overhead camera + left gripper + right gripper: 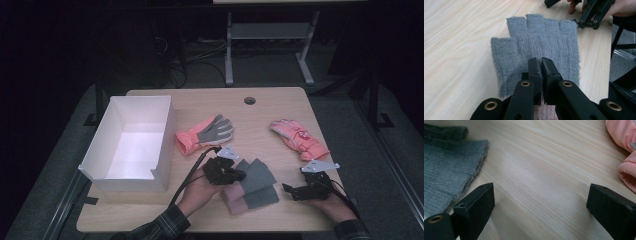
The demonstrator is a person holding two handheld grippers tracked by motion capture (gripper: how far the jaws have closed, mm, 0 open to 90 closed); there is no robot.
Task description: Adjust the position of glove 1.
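Two grippers work at the near edge of our wooden table [280, 102]. Our left gripper [541, 61] has its black fingers [533, 67] pressed almost together, with a thin fold of the grey fingerless glove [536, 37] pinched between the tips. In the left gripper view the glove spreads out flat ahead of those tips, its four short finger stubs pointing away from us and its thumb stub off to the left of the fingers. A patch of pink fabric [545, 110] shows below the fingers, right under their roots. From the high view we see this glove [257, 182] lying with its pink cuff [235, 200] toward us, just under the left gripper [227, 172].

Our right gripper [540, 200] has its fingers [477, 202] spread wide, with bare table between them. The glove's grey edge [449, 170] lies just outside the left finger; we cannot tell whether it touches. Beyond the right finger, a pink padded glove [624, 145] sits apart from it. In the high view the right gripper [295, 191] rests just beside the grey glove.

Farther out beyond both sets of fingers lie another pink glove with a grey palm [205, 132] and a white box [127, 145].
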